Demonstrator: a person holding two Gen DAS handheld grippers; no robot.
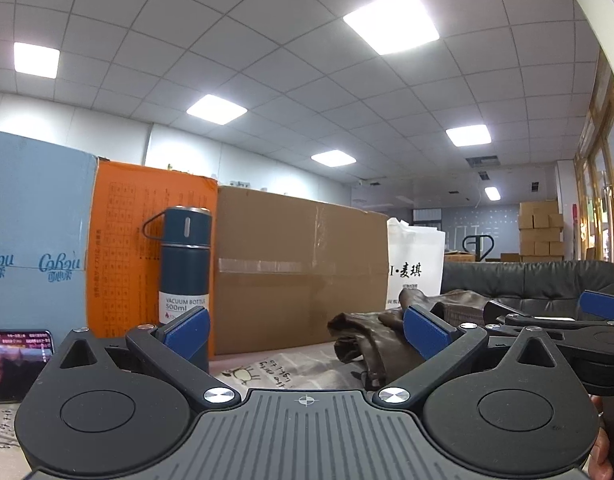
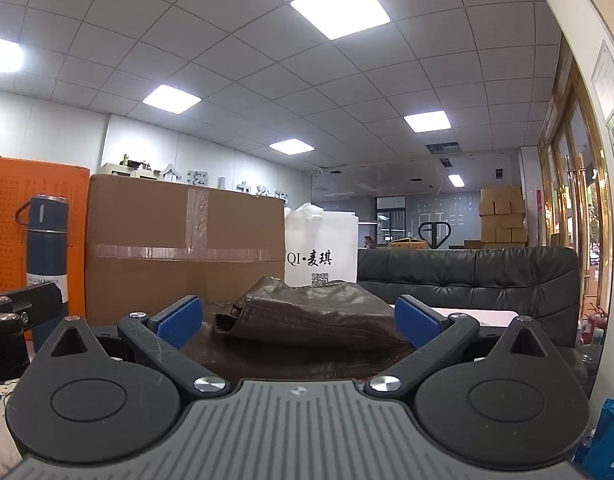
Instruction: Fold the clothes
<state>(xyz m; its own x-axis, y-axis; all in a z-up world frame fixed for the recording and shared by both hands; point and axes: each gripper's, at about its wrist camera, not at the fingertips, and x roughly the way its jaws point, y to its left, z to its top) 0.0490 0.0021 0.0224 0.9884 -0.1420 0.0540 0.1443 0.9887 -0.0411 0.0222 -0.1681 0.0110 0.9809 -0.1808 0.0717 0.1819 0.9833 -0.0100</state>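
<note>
A dark brown leather-like garment [image 2: 307, 316] lies crumpled on the table straight ahead of my right gripper [image 2: 299, 320], which stands open with its blue pads on either side of the heap, low over the cloth. In the left wrist view the same garment [image 1: 363, 340] lies ahead and to the right. My left gripper [image 1: 307, 332] is open, with nothing between its fingers; its right pad [image 1: 425, 330] overlaps the garment's edge in the picture. The right gripper's body [image 1: 579, 332] shows at the right edge there.
A blue vacuum bottle [image 1: 185, 276] stands just past the left gripper's left finger. Behind it are a light blue box [image 1: 31, 232], an orange box [image 1: 135, 240] and a large cardboard box [image 1: 299, 268]. A white bag [image 2: 321, 254] and black sofa [image 2: 467, 280] stand beyond. A phone [image 1: 15, 360] leans left.
</note>
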